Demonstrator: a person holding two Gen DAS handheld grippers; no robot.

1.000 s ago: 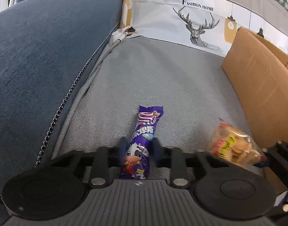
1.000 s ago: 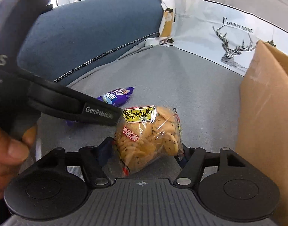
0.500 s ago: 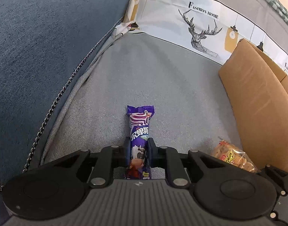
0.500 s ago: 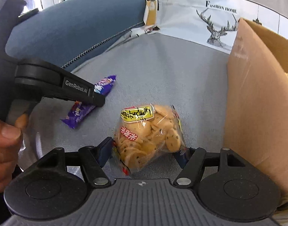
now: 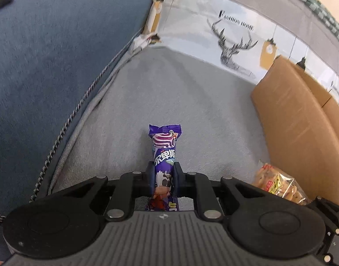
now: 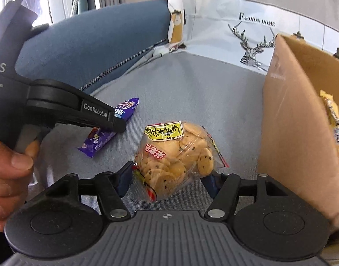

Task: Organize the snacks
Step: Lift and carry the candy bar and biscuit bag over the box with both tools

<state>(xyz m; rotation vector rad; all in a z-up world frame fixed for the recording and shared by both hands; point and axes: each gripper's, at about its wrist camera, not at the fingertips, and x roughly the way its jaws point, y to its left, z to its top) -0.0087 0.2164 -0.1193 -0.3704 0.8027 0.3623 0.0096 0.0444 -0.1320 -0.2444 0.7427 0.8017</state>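
Note:
My left gripper (image 5: 162, 173) is shut on a purple snack bar (image 5: 164, 153) and holds it above the grey sofa seat (image 5: 173, 93). The bar also shows in the right wrist view (image 6: 109, 130), pinched by the left gripper (image 6: 116, 125). My right gripper (image 6: 169, 177) is shut on a clear bag of small cookies (image 6: 176, 155), held off the seat next to a cardboard box (image 6: 297, 122). The bag also shows at the lower right of the left wrist view (image 5: 277, 184), beside the box (image 5: 297, 128).
The box stands on the seat at the right and holds other snack packets (image 6: 334, 124). A blue armrest (image 5: 47, 66) rises on the left. A white deer-print cover (image 5: 224, 35) runs along the sofa back.
My left gripper closed on the purple bar and lifted it off the seat. My right gripper rose with the cookie bag, bringing the box's open top into view.

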